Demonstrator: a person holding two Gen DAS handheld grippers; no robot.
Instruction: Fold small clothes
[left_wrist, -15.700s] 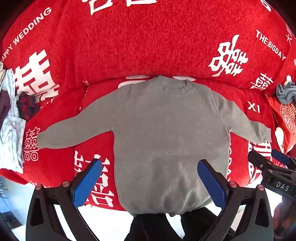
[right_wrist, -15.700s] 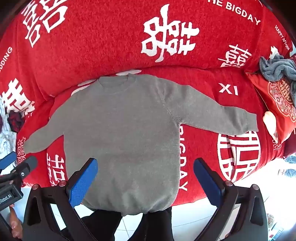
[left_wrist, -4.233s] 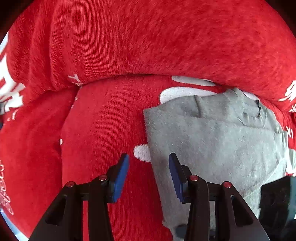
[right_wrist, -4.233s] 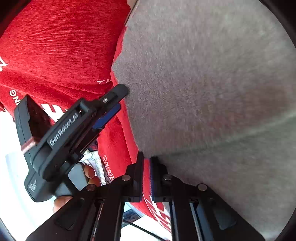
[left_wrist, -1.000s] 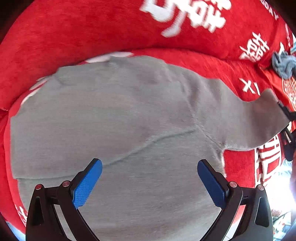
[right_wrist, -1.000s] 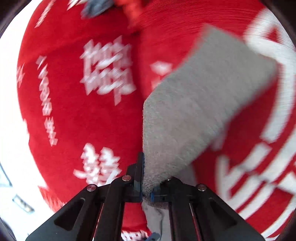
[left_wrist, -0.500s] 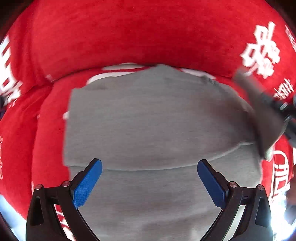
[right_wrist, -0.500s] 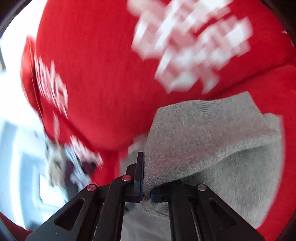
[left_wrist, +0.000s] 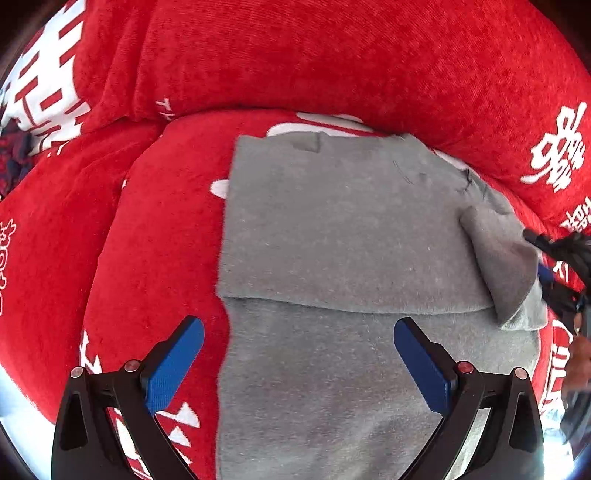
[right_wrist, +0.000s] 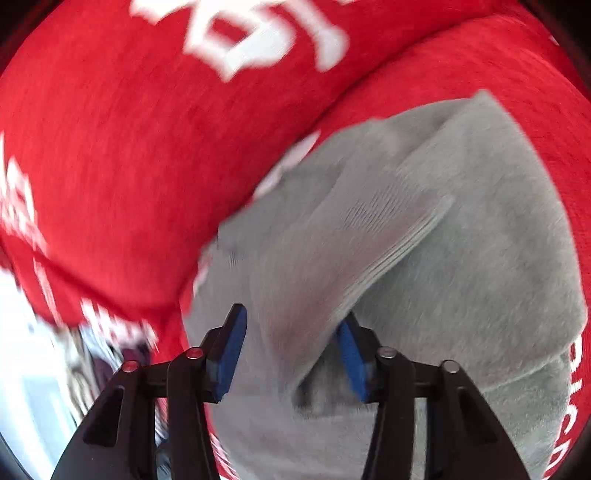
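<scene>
Right gripper (right_wrist: 291, 354) jaws just opening around the sleeve cuff (right_wrist: 399, 236) of the grey sweater (left_wrist: 332, 240), left gripper (left_wrist: 299, 362) spread and empty at lower frame: cuff may spring back off the fold.

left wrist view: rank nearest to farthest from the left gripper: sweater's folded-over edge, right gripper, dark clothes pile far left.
From the left gripper:
1. Folded-over edge of the grey sweater, just ahead between the jaws.
2. Right gripper, at the sweater's right edge.
3. Dark clothes pile, far upper left.

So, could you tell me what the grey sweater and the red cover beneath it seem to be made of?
The sweater looks like a soft, matte knit, probably wool or a blend: its cuff shows ribbing and the surface is fuzzy. The red cover looks like plush chenille or velvet-like fabric, with fine ribbed pile and white printed lettering.
</scene>
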